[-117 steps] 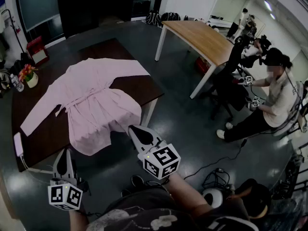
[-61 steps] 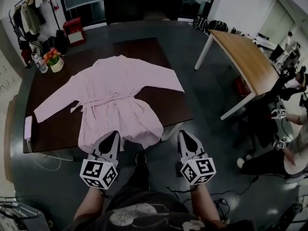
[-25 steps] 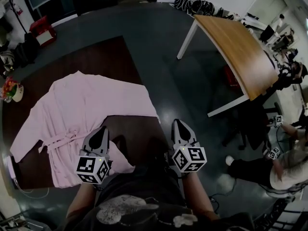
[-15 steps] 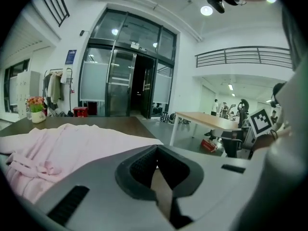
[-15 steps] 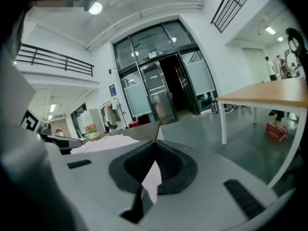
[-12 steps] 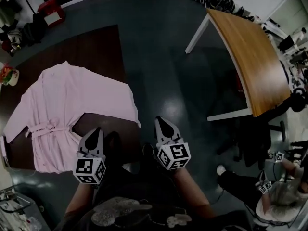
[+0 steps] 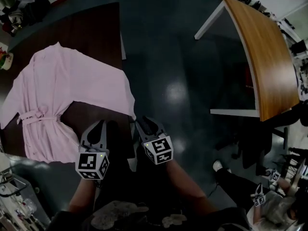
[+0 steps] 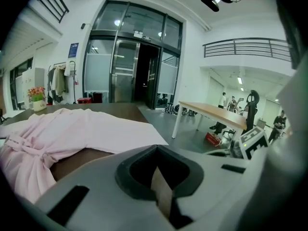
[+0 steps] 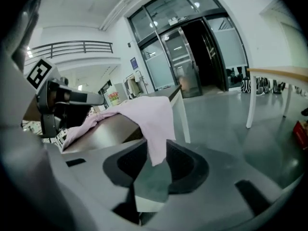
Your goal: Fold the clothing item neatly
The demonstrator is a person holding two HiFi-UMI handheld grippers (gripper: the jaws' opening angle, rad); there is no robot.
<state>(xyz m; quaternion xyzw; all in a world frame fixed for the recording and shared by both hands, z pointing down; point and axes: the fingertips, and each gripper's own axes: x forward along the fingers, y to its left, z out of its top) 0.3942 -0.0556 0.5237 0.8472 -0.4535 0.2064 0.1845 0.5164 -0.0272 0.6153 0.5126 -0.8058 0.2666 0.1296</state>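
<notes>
Moved: right hand-held gripper (image 7: 141, 122) has closed in on the hanging sleeve end (image 7: 131, 107); half a second ago bare floor lay between them. The left hand-held gripper (image 7: 99, 125) keeps its place over the near corner of the surface (image 7: 98, 28).
Robe (image 7: 53, 88): pink, spread flat with its arms out on the dark surface, belt (image 7: 30, 117) tied at the waist. One sleeve end droops off the near corner.
Left hand-held gripper: jaws together, nothing between them, held between the robe's skirt and that sleeve.
Right hand-held gripper: jaws a little apart, with the sleeve end showing in the gap at their tips. It is not pinched, and contact cannot be told.
Head view alone: the robe's whole outline, a wooden table (image 7: 267, 57) well apart at right, and a seated person (image 7: 272, 203) at lower right.
Left gripper view alone: the robe (image 8: 62, 134) seen low across the surface, flowers (image 8: 36, 96) beyond it, and the other gripper's marker cube (image 8: 252, 143) at right.
Right gripper view alone: the sleeve end (image 9: 153, 124) hangs past the corner, just beside a white leg (image 9: 182, 117).
</notes>
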